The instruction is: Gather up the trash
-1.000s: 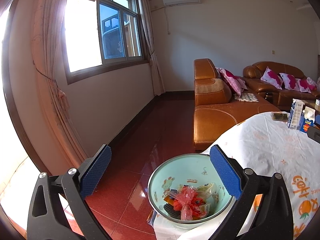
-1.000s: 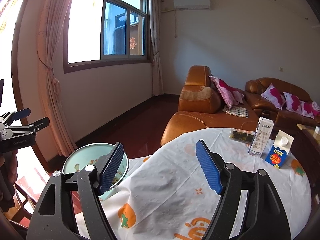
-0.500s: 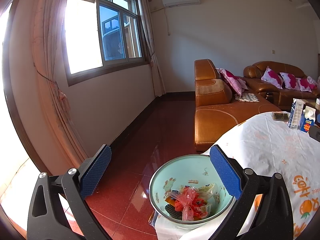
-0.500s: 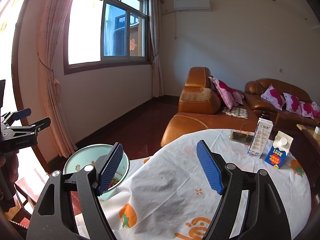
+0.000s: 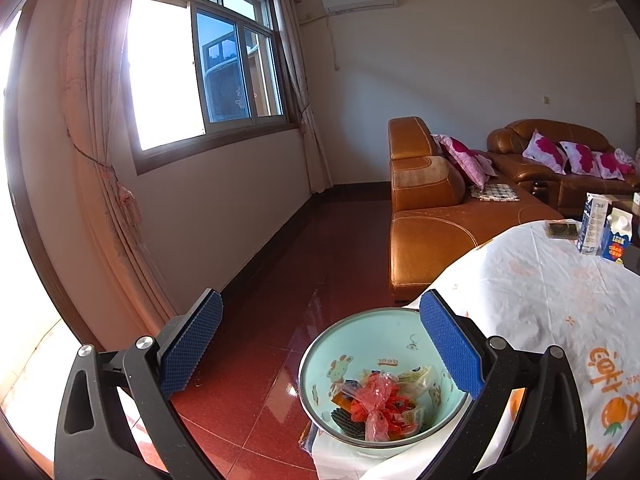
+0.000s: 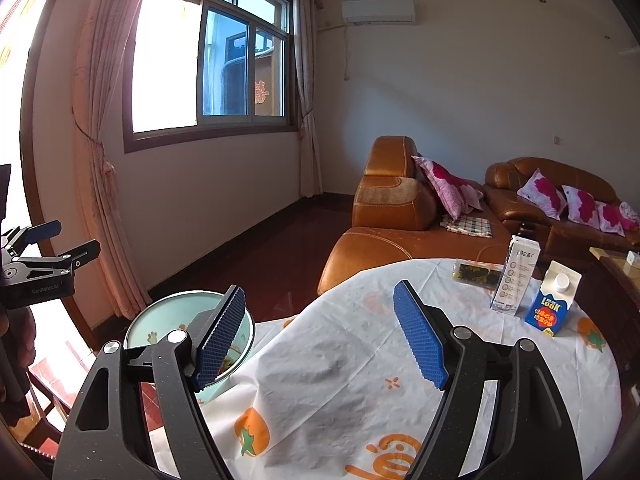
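A pale green enamel bowl (image 5: 356,344) sits at the near left edge of the round table (image 5: 532,292), holding crumpled wrappers (image 5: 380,400), among them red plastic. My left gripper (image 5: 320,336) hangs open just before the bowl, nothing between its blue pads (image 5: 192,340). In the right wrist view the same bowl (image 6: 176,312) lies partly behind the left finger. My right gripper (image 6: 320,332) stands open over the white tablecloth (image 6: 340,372), empty. At the table's far side stand a white carton (image 6: 516,276), a blue milk carton (image 6: 552,304) and a dark flat packet (image 6: 476,270).
An orange leather sofa (image 6: 400,224) with pink cushions runs behind the table. Dark red tiled floor (image 5: 260,288) stretches to the window wall and curtains. The left gripper's body (image 6: 36,268) shows at the left edge of the right wrist view.
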